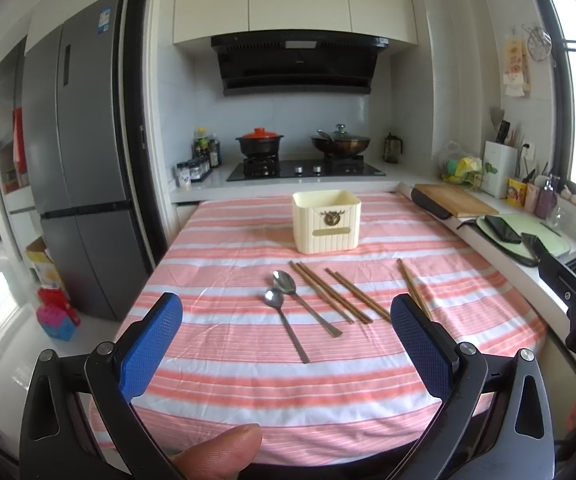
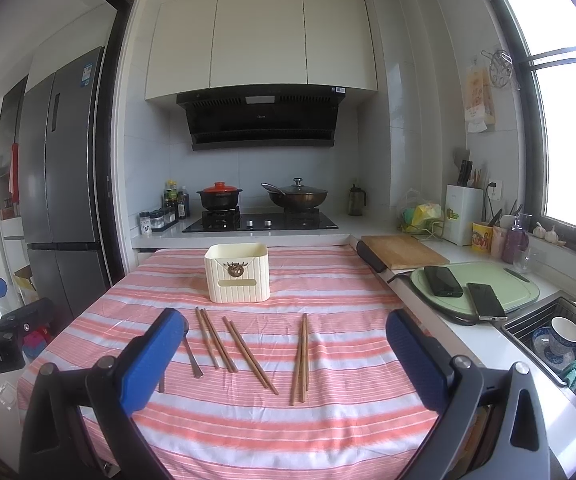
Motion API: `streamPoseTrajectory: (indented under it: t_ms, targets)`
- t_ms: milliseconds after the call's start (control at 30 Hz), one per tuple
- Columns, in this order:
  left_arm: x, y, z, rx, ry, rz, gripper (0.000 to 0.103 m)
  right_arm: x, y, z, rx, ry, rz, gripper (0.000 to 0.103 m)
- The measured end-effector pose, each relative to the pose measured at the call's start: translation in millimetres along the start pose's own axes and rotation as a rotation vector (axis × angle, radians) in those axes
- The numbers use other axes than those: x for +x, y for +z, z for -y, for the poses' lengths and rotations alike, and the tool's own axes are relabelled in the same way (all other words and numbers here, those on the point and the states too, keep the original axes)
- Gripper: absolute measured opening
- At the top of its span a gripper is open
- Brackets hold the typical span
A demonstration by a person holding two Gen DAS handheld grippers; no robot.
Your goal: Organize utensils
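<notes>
Utensils lie loose on the striped cloth (image 1: 223,364), none held. Nearest the cameras: left gripper (image 1: 286,322) and right gripper (image 2: 286,338), both with jaws spread wide and nothing between the blue pads, both above the near edge of the cloth. A thumb (image 1: 223,450) shows at the bottom of the left view. Next out — two spoons (image 1: 283,300) side by side, bowls toward the stove, handles toward the camera; in the right view the left blue pad hides their bowls. To their right, three pairs of chopsticks: left pair (image 2: 213,338), middle pair (image 2: 249,354), right pair (image 2: 302,358). The pairs lie apart from one another; the right one runs almost straight toward the camera, the other two slant. Beyond them — cream box (image 1: 326,220), upright, open top, standing clear of the utensils. Farthest: stove (image 2: 259,222) with a red-lidded pot (image 2: 219,196) and a wok (image 2: 298,196).
</notes>
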State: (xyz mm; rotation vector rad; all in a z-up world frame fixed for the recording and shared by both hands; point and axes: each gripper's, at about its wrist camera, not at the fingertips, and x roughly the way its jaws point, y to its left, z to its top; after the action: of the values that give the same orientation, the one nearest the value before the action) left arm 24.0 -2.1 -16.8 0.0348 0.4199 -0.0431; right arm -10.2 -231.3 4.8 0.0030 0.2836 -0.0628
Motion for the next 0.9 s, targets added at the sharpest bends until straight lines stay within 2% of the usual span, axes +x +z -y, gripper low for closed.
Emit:
streamPoseTrajectory:
  t_ms: [900]
  targets:
    - [8.4,0.9,-0.9,0.006,-0.004,-0.016,0.103,10.3,-1.7,2.7,0.012,-0.005,-0.031,0.103]
